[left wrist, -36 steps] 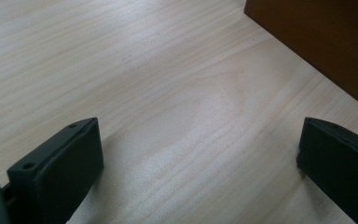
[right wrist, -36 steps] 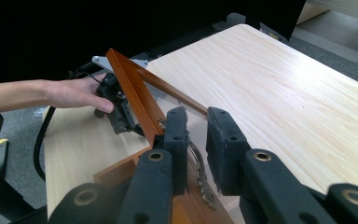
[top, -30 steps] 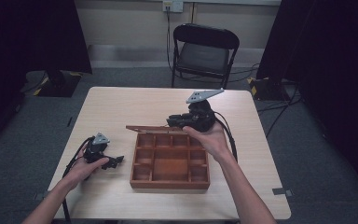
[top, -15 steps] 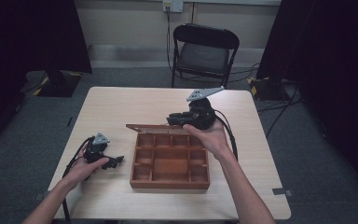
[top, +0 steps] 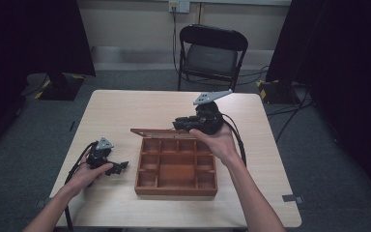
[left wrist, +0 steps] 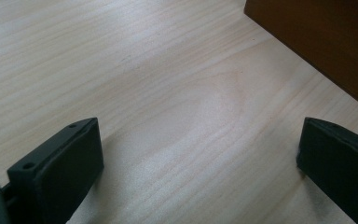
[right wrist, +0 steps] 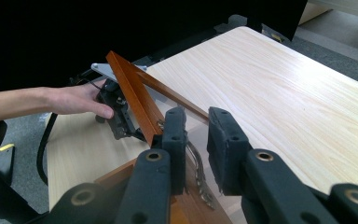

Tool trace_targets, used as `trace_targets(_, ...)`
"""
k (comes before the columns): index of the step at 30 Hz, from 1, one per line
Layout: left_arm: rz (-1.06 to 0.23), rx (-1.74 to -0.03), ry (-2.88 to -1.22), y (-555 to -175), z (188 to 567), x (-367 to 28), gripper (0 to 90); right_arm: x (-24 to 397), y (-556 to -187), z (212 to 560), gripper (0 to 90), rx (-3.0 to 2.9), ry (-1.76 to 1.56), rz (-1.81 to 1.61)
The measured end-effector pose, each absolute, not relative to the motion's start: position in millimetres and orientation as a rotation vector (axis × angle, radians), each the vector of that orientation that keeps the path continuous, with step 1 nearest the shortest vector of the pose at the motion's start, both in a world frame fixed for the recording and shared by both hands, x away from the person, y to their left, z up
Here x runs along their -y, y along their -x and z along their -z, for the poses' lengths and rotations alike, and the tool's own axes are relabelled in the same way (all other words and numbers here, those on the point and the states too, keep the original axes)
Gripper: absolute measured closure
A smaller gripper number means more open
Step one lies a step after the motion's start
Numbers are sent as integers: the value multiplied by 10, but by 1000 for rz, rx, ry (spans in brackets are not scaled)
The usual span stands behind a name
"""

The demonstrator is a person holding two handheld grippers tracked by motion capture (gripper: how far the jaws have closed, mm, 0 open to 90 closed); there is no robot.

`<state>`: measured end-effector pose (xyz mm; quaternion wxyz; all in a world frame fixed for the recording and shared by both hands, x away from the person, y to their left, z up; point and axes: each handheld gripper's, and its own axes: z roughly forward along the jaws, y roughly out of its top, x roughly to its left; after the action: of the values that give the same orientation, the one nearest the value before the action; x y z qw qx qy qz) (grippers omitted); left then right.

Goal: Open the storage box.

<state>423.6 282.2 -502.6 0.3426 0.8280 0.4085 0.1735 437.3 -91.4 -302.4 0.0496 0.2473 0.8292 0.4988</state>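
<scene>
Compartmented wooden box (top: 176,169) at the middle of the worktop (top: 125,111), its glazed lid (top: 157,131) raised along the far edge. The right gripper (top: 179,124) is clamped on the lid's wooden frame at the far right corner. The left gripper (top: 121,167) rests on the worktop just left of the box, jaws wide apart with bare wood between them. A folding chair (top: 212,48) stands beyond the worktop.

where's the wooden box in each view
High view: wooden box at table centre, lid raised along its far edge.
Left gripper view: its dark brown side fills the top right corner.
Right gripper view: low, left of centre, its lid rising from the right gripper.
Shared landmark: the pale wooden table.
</scene>
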Motion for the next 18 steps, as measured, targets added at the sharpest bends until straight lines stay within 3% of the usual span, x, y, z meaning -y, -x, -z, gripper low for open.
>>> trace_targets(18, -451, -1062, -2153, -4236, 5027, -2822, 0, 912, -4375, 3020, 782, -2526, -758, -1519)
